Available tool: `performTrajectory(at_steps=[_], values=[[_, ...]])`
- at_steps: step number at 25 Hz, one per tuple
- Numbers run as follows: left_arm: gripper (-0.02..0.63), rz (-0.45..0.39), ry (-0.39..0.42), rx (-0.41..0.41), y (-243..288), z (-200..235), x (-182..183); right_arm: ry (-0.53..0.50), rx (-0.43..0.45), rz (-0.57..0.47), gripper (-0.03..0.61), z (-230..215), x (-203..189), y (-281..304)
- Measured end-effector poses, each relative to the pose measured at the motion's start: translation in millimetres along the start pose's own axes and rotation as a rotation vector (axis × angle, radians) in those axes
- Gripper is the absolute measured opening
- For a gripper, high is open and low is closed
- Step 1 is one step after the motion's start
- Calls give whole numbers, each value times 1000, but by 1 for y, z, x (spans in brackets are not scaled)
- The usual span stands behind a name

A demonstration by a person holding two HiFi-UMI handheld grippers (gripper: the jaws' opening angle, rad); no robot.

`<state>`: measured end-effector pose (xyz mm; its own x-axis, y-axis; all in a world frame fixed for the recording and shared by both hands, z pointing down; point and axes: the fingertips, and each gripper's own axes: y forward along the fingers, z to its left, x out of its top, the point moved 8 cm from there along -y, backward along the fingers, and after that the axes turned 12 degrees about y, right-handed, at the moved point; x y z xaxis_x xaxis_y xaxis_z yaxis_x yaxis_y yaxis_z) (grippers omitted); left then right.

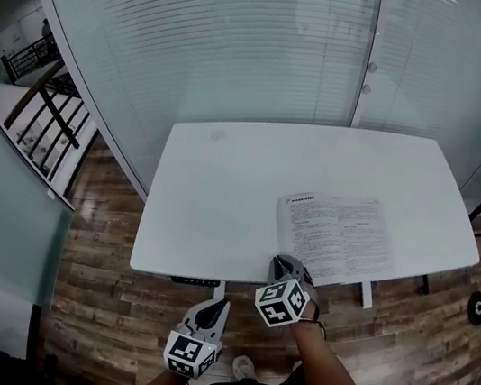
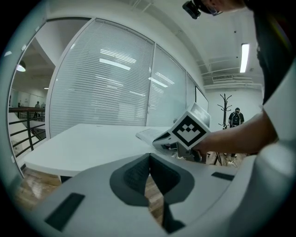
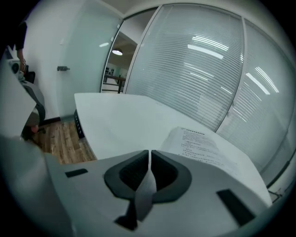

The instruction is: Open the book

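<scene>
Book (image 1: 336, 235): lying open, print up, on the table (image 1: 212, 201), just ahead and to the right of the right gripper (image 1: 288, 265).
Right gripper: jaws sitting almost together, pinching nothing; probably done turning the cover.
Left gripper (image 1: 212, 306): jaws pressing together, empty, idling short of the table's edge.

Left gripper (image 1: 218, 304) held low, near level, jaws together, nothing between. Right gripper (image 1: 284, 264) ahead, pitched downward, jaws pinching thin page (image 3: 146, 192).
</scene>
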<state>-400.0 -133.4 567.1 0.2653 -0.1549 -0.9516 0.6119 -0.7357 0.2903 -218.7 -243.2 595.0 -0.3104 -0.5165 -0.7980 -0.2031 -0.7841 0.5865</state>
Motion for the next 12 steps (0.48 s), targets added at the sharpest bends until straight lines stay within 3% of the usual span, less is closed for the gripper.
performTrajectory(at_steps=[4, 8, 12], values=[[11, -8, -20, -3, -1, -4, 8, 89, 30, -138, 69, -2, 8, -19], [11, -8, -16, -18, 4, -11, 10, 82, -40, -336, 66, -12, 21, -61], [11, -25, -30, -41, 14, -20, 19, 131, -82, -419, 56, -33, 21, -106]])
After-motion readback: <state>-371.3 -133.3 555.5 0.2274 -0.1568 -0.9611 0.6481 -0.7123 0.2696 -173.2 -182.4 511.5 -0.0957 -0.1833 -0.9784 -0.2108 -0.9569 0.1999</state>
